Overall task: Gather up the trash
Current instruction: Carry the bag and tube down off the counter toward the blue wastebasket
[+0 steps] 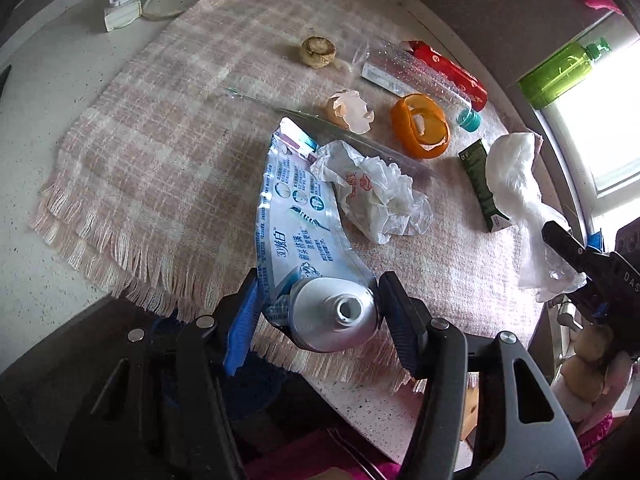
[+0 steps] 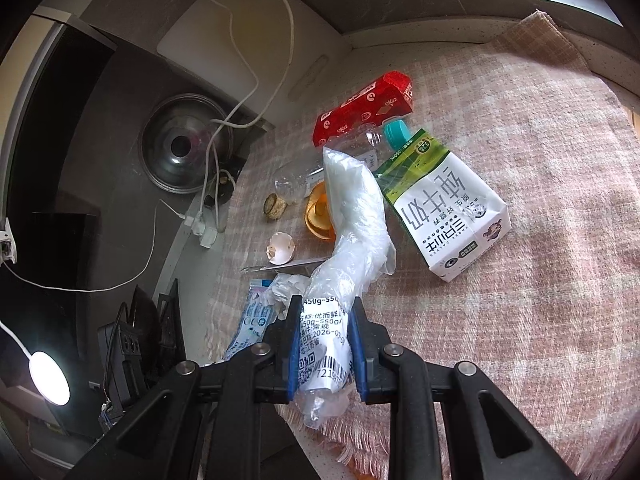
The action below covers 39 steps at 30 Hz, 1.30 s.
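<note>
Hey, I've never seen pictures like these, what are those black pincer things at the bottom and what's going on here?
Those are two hand-held grippers, each carried by a person, with a wide-angle camera looking along its two fingers. One picture comes from each.

The left gripper is closed on the neck end of a flattened toothpaste tube. The right gripper is clamped on a clear plastic bag with a printed label.

Rubbish lies on a pink checked cloth: an eggshell, an orange peel, a crumpled wrapper, a milk carton, a red carton, a clear bottle and a small brown round scrap.
</note>
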Each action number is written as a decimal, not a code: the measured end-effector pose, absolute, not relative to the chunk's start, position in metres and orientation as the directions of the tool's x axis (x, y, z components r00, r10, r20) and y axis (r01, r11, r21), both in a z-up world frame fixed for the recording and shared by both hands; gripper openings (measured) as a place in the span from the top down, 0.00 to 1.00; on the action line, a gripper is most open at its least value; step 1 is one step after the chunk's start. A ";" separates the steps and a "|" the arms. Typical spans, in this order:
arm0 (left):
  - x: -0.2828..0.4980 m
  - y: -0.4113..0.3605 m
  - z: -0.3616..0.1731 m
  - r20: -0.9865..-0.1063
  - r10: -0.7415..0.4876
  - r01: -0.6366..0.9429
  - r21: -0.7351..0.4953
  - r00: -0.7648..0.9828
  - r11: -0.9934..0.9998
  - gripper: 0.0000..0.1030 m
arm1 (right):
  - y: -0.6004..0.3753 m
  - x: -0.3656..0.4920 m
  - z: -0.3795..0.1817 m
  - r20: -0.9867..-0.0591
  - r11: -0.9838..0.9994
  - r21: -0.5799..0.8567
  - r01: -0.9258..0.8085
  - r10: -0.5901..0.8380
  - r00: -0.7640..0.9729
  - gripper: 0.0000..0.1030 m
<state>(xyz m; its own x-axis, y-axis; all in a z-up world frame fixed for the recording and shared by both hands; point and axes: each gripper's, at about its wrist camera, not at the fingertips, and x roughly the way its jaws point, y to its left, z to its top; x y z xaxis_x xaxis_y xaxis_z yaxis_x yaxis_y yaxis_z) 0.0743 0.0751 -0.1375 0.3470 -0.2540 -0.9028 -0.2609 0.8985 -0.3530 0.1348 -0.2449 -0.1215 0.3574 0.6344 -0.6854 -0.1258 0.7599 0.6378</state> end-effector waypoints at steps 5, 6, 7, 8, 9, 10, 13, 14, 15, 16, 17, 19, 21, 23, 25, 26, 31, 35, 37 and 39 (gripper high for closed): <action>0.056 0.080 -0.131 -0.895 -0.248 -0.281 -0.363 0.371 0.888 0.42 | -0.243 0.127 -0.121 -0.687 0.762 0.632 -0.141 0.635 0.354 0.80; 0.054 0.079 -0.130 -0.894 -0.248 -0.285 -0.366 0.374 0.886 0.42 | -0.242 0.126 -0.121 -0.688 0.763 0.630 -0.143 0.634 0.354 0.80; 0.057 0.077 -0.131 -0.892 -0.249 -0.289 -0.368 0.376 0.884 0.43 | -0.242 0.124 -0.121 -0.686 0.762 0.631 -0.145 0.636 0.353 0.80; 0.054 0.078 -0.129 -0.891 -0.251 -0.292 -0.372 0.379 0.881 0.43 | -0.241 0.123 -0.121 -0.685 0.760 0.633 -0.149 0.639 0.350 0.80; 0.050 0.077 -0.127 -0.889 -0.251 -0.290 -0.373 0.382 0.881 0.43 | -0.240 0.122 -0.121 -0.684 0.758 0.635 -0.151 0.642 0.347 0.80; 0.049 0.077 -0.126 -0.889 -0.249 -0.286 -0.370 0.383 0.884 0.43 | -0.239 0.120 -0.120 -0.682 0.755 0.637 -0.157 0.647 0.342 0.80; 0.038 0.078 -0.124 -0.889 -0.244 -0.286 -0.368 0.388 0.885 0.43 | -0.233 0.114 -0.119 -0.683 0.753 0.633 -0.181 0.653 0.328 0.80; 0.035 0.079 -0.124 -0.888 -0.246 -0.290 -0.372 0.390 0.882 0.44 | -0.230 0.112 -0.118 -0.685 0.755 0.628 -0.191 0.652 0.324 0.80; 0.032 0.081 -0.125 -0.886 -0.249 -0.295 -0.377 0.392 0.878 0.44 | -0.228 0.109 -0.118 -0.688 0.757 0.622 -0.201 0.650 0.321 0.80; 0.029 0.082 -0.126 -0.885 -0.252 -0.298 -0.381 0.393 0.875 0.44 | -0.225 0.106 -0.118 -0.691 0.759 0.617 -0.208 0.649 0.318 0.80; 0.026 0.083 -0.127 -0.885 -0.253 -0.300 -0.382 0.391 0.874 0.44 | -0.223 0.104 -0.117 -0.690 0.757 0.617 -0.214 0.651 0.315 0.80; 0.021 0.084 -0.128 -0.886 -0.260 -0.294 -0.384 0.384 0.875 0.44 | -0.219 0.097 -0.116 -0.688 0.754 0.620 -0.219 0.656 0.309 0.80; 0.015 0.084 -0.128 -0.883 -0.274 -0.279 -0.392 0.380 0.877 0.44 | -0.216 0.088 -0.114 -0.685 0.751 0.623 -0.219 0.659 0.310 0.80; 0.010 0.086 -0.127 -0.880 -0.288 -0.261 -0.399 0.377 0.879 0.44 | -0.213 0.078 -0.111 -0.685 0.754 0.619 -0.221 0.656 0.318 0.80; 0.004 0.089 -0.126 -0.877 -0.300 -0.241 -0.405 0.375 0.882 0.44 | -0.211 0.068 -0.109 -0.686 0.759 0.616 -0.213 0.649 0.329 0.80; 0.001 0.091 -0.125 -0.876 -0.305 -0.231 -0.407 0.374 0.884 0.44 | -0.209 0.063 -0.108 -0.686 0.760 0.617 -0.204 0.646 0.334 0.80; -0.017 0.100 -0.124 -0.877 -0.329 -0.175 -0.406 0.350 0.897 0.45 | -0.193 0.038 -0.105 -0.692 0.770 0.609 -0.188 0.632 0.349 0.80; -0.033 0.108 -0.128 -0.880 -0.350 -0.136 -0.408 0.320 0.903 0.45 | -0.174 0.018 -0.108 -0.696 0.772 0.610 -0.178 0.630 0.344 0.80; -0.042 0.111 -0.132 -0.883 -0.360 -0.119 -0.409 0.301 0.905 0.45 | -0.163 0.008 -0.111 -0.701 0.774 0.608 -0.176 0.627 0.338 0.80; -0.051 0.115 -0.136 -0.887 -0.363 -0.101 -0.405 0.285 0.909 0.46 | -0.153 -0.004 -0.114 -0.710 0.781 0.599 -0.179 0.620 0.334 0.80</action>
<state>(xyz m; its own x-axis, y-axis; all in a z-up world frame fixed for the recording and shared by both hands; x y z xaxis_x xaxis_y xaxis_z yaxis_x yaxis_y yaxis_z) -0.0508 0.1149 -0.1359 0.2850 -0.3633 -0.8870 -0.1014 0.9088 -0.4048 -0.0037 -0.1526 -0.1141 0.3335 0.6205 -0.7098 -0.1786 0.7808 0.5987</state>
